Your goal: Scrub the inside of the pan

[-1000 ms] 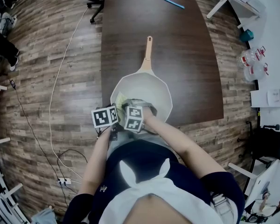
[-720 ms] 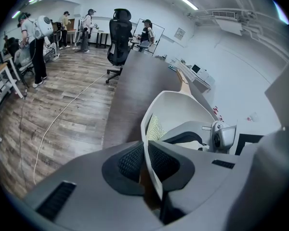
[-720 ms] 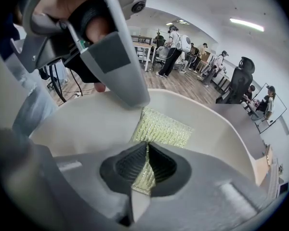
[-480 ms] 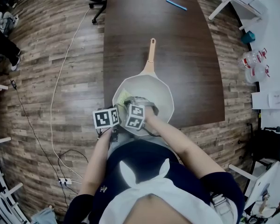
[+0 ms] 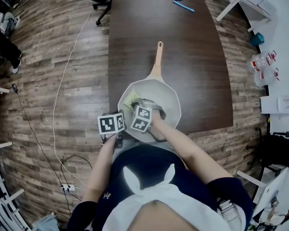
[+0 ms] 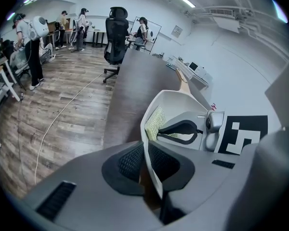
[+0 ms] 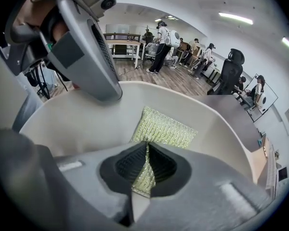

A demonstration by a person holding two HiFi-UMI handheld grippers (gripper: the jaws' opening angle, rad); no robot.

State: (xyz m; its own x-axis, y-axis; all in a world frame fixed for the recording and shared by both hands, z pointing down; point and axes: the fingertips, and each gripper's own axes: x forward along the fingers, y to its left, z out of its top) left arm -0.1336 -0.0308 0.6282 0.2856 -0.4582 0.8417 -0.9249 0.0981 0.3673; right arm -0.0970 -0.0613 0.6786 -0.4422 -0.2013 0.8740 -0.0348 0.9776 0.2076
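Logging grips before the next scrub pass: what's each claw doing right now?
Left claw: closed on the rim of the pan.
Right claw: closed on the scouring pad.

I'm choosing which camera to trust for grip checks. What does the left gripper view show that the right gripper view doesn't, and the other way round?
Only the left gripper view: the left hand-held gripper with its pads clamped on either side of the pan rim.
Only the right gripper view: the right hand-held gripper pinching the near edge of the pad.
Both: the pan's pale inside, the yellow-green pad against it, and the other gripper's body.
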